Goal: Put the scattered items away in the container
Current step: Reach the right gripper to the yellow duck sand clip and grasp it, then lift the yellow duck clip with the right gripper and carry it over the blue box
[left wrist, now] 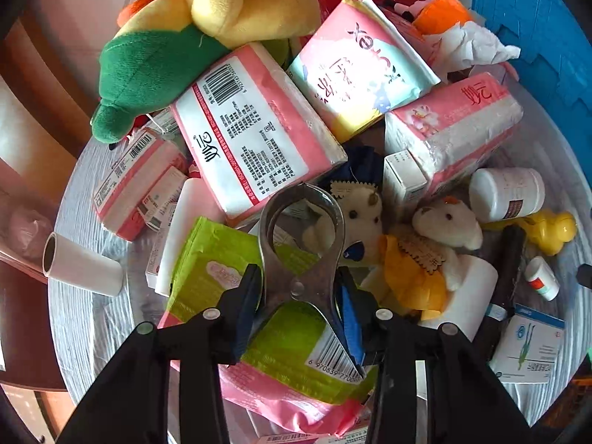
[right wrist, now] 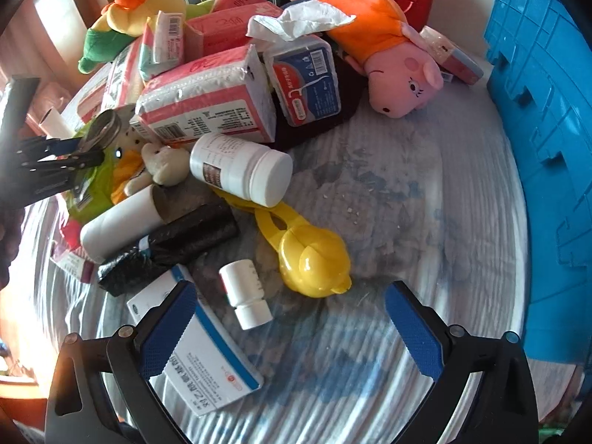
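Striped cloth (right wrist: 370, 351) strewn with clutter; left gripper (left wrist: 299, 292) clamped on metal opener (left wrist: 301, 236); right gripper (right wrist: 292, 318) spread wide, empty, over small white bottle (right wrist: 246, 294).

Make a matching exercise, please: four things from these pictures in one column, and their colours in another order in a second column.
1. crate
2. pig toy
3. duck scoop
4. big pill bottle

a. yellow
b. white
c. blue
d. pink with orange dress

Pairs: 1-c, 2-d, 3-a, 4-b
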Available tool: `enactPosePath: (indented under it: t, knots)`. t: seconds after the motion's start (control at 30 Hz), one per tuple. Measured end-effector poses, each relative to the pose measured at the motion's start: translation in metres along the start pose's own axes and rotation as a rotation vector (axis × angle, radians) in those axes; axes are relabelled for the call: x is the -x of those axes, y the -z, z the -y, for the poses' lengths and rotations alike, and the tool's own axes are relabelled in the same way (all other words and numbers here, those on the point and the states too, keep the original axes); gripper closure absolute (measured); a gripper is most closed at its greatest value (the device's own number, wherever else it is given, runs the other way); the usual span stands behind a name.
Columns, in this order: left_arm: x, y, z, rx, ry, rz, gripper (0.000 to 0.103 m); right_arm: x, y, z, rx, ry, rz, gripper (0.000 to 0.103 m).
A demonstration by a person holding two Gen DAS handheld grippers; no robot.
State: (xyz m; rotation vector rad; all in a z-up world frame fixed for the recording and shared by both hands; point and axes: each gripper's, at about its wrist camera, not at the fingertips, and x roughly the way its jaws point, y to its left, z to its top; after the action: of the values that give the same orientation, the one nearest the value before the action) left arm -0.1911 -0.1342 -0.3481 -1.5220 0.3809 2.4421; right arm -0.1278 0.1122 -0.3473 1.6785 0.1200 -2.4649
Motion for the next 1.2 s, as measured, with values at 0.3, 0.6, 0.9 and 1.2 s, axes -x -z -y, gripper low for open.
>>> enactPosePath:
  t: [0.3,0.6,0.9,1.2]
  knots:
    - [0.019,0.006,-0.018,0.068,0.037,0.043,0.064,-0.040,-0.013,0.007,0.038,0.057,-0.036,0.000]
    - [0.028,0.008,-0.017,0.067,0.020,0.053,0.064,-0.066,-0.014,0.009,0.043,0.046,-0.096,0.038]
    - [0.039,0.009,-0.013,0.070,0.017,0.069,0.064,-0.050,-0.003,0.011,0.032,0.034,-0.076,0.049]
    - [0.055,0.005,0.003,0.059,0.023,0.099,0.064,-0.014,0.006,0.019,0.004,0.027,-0.029,0.049]
